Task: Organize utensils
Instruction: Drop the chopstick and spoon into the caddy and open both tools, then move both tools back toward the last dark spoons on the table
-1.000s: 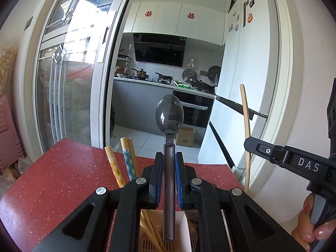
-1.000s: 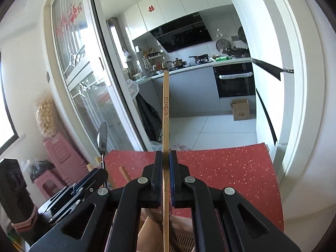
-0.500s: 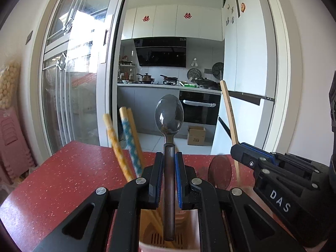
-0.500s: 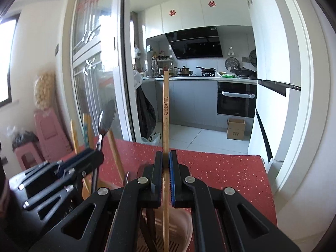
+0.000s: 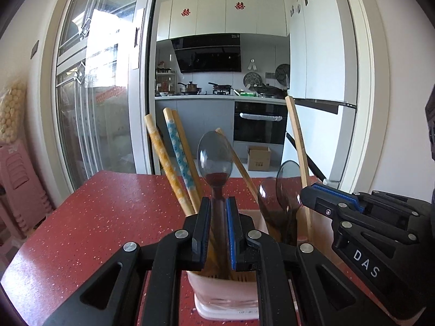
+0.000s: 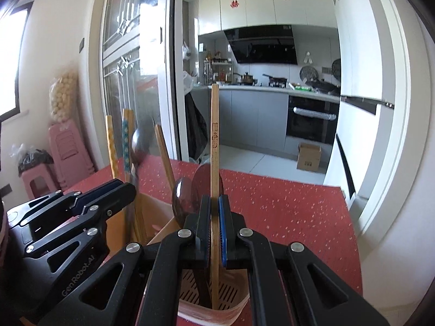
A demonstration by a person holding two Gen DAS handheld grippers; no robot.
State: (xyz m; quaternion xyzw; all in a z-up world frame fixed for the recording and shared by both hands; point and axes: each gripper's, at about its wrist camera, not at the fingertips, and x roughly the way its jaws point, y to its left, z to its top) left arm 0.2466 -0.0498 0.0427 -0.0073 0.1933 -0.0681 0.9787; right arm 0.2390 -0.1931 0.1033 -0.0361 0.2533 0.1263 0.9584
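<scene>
Red speckled tabletop (image 5: 95,217) fills lower frame. Glass sliding door w/ white frame (image 5: 89,87) at left, sunlit. Centre: kitchen w/ white upper cabinets (image 5: 225,13), black range hood (image 5: 209,53), black built-in oven (image 5: 259,122). Cardboard box (image 5: 258,159) on pale tiled floor.

A red speckled stone tabletop (image 5: 95,217) is filling the lower half of the frame. Beyond it, at centre, a grey kitchen counter (image 5: 195,98) is carrying pots under a black range hood (image 5: 209,53), with a black built-in oven (image 5: 259,122) below right. A brown cardboard box (image 5: 258,158) is sitting on the pale floor. Pink plastic stools (image 6: 68,152) are standing stacked at the left edge.
</scene>
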